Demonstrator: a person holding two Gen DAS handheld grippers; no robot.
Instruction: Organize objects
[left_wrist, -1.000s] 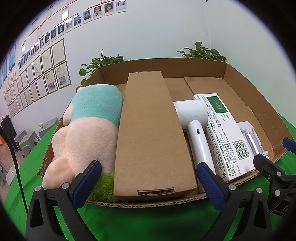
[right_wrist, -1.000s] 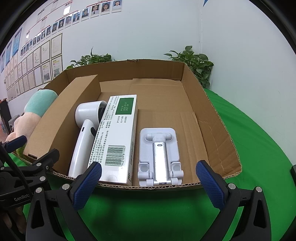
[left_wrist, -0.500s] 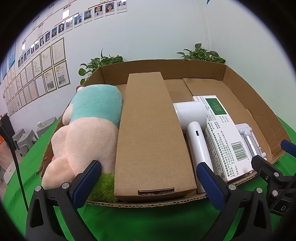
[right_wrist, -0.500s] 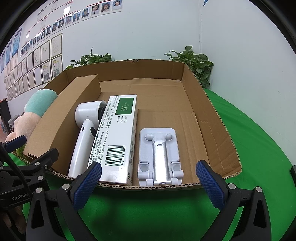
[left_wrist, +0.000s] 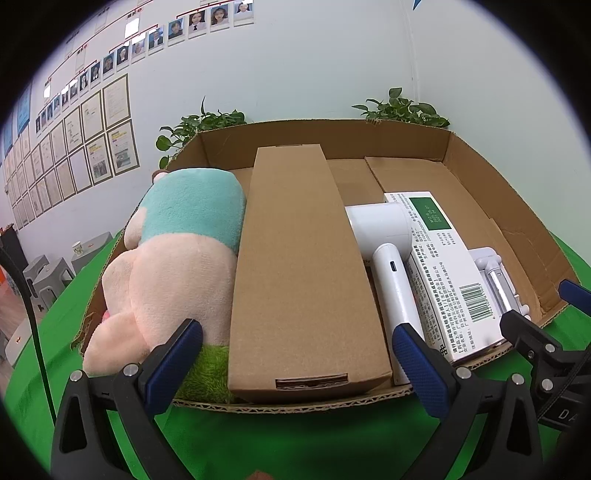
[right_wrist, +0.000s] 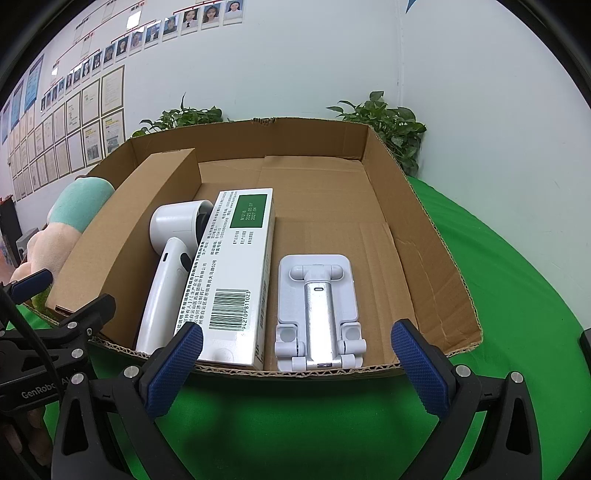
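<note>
While both of my grippers hang just short of its near edge, the shallow cardboard tray (left_wrist: 480, 177) fills most of each view, sitting on a green cloth (right_wrist: 517, 295) with potted plants (right_wrist: 388, 122) behind its far wall. Largest inside is the plush toy (left_wrist: 173, 258), pink with a teal back, lying along the tray's left side and bulging above the rim. Pressed against its right flank is a long brown cardboard box (left_wrist: 299, 266), running from the near edge toward the back wall. Next I see a white hair dryer (right_wrist: 168, 273), handle toward me and head away, wedged between the brown box and a white medicine carton (right_wrist: 236, 273) with a green panel and a barcode on its near end. Just beside the carton, flat on the tray floor, lies a white folding phone stand (right_wrist: 319, 314) with a silver centre bar; the right part of the tray floor beyond it is bare cardboard. My left gripper (left_wrist: 295, 365) is spread wide in front of the brown box, holding nothing, and my right gripper (right_wrist: 295, 363) is equally wide in front of the carton and stand, also holding nothing.
</note>
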